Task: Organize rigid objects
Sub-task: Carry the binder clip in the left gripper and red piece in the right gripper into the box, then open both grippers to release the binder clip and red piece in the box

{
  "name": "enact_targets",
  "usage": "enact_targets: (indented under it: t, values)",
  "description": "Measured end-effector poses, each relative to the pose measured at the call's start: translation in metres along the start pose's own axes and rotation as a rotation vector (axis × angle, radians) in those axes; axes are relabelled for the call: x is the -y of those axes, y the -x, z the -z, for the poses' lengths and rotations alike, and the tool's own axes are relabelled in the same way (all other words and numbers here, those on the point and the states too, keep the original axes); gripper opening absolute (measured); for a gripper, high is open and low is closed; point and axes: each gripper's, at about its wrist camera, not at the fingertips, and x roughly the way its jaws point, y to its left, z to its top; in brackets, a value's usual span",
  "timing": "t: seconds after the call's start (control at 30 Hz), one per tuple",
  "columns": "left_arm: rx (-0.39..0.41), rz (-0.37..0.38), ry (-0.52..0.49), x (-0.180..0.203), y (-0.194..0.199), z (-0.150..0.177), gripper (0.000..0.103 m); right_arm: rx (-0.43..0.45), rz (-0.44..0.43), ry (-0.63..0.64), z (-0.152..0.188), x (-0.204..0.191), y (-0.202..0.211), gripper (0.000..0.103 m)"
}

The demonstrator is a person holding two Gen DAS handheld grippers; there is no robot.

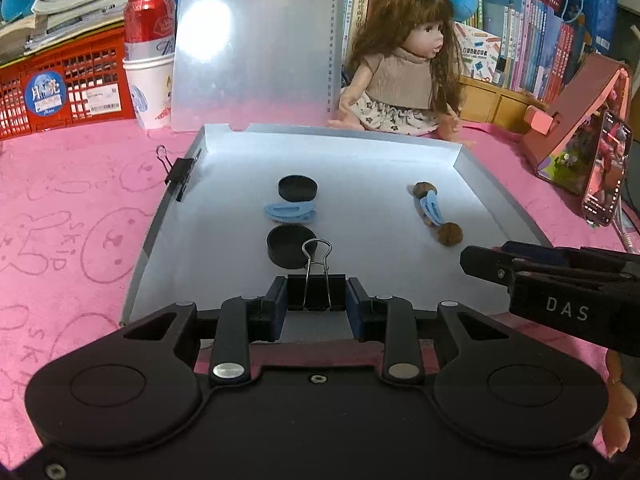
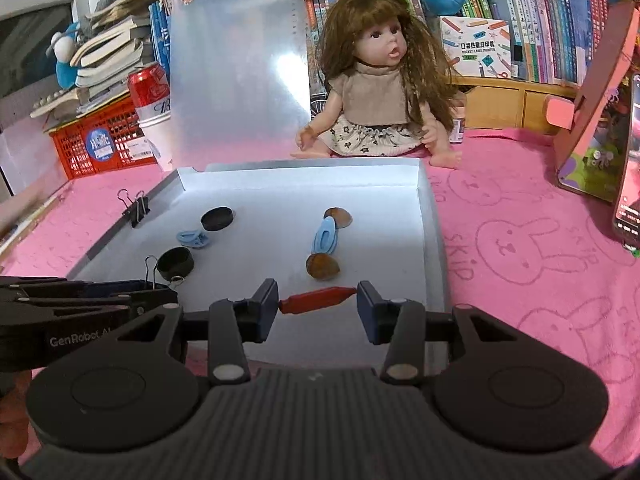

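Binder clip (image 1: pixel 316 290) first: a black one with wire handles, and I have my left gripper (image 1: pixel 316 300) clamped on its body at the near edge of the white tray (image 1: pixel 400 152). Its handles stand up and lean away from me toward the tray's middle. My right gripper (image 2: pixel 318 304) has its fingers closed onto the two ends of a small red piece (image 2: pixel 318 300), slim and tapered, its long axis running left to right across the gap, the pointed end to my right, just over the tray's near edge.

Inside the tray the left view shows two black round caps (image 1: pixel 298 188) with a blue clip (image 1: pixel 290 213) lying between them, long axis crosswise. To the right, another blue clip (image 1: pixel 430 208) lies between two brown nut-like pieces (image 1: pixel 450 234), its length running from near to far. A second binder clip (image 1: pixel 180 178) grips the tray's left wall.

Only the right view shows the red piece; only the left view shows the clip's body between my fingers, which the right view hides behind the left gripper. A doll (image 2: pixel 380 80) sits on the pink desk (image 2: pixel 540 260) beyond the tray.
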Motion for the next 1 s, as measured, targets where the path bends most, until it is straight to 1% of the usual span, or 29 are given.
enact_targets:
  t: [0.67, 1.0]
  values:
    - [0.040, -0.059, -0.017, -0.005, -0.024, -0.013, 0.030, 0.009, 0.023, 0.020, 0.000, -0.001, -0.026, 0.048]
    - [0.053, -0.078, -0.028, -0.003, -0.029, -0.014, 0.030, 0.021, 0.026, 0.034, 0.000, -0.002, -0.031, 0.048]
